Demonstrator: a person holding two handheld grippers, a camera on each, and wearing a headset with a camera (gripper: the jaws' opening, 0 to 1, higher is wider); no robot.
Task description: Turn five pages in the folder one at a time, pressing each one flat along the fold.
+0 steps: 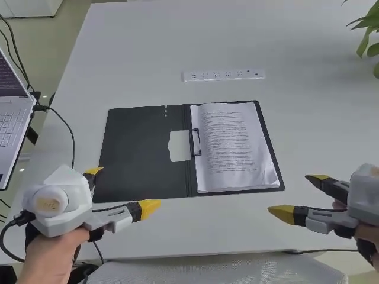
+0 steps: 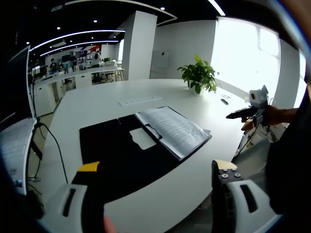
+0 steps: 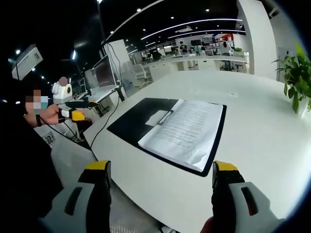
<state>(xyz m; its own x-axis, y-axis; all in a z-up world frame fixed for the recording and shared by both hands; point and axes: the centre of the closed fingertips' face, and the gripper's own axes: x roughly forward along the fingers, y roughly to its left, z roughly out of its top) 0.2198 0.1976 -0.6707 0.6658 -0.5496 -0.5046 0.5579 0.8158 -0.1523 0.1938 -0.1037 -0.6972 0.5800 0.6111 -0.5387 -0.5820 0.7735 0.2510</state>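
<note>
A black folder [image 1: 142, 154] lies open on the white table, with a stack of printed pages [image 1: 231, 145] clipped on its right half. The same folder [image 2: 121, 155] and pages [image 2: 172, 126] appear in the left gripper view, and the folder [image 3: 136, 119] and pages [image 3: 187, 126] in the right gripper view. My left gripper [image 1: 121, 190] is open at the near left, just off the folder's front left corner, holding nothing. My right gripper [image 1: 302, 195] is open at the near right, beside the folder's front right corner, apart from the pages.
A white power strip [image 1: 223, 75] lies beyond the folder. A laptop [image 1: 12, 118] stands at the left edge with cables [image 1: 62, 121] trailing past the table. A potted plant [image 1: 367, 35] is at the far right. The table's near edge [image 1: 207, 254] runs just below the grippers.
</note>
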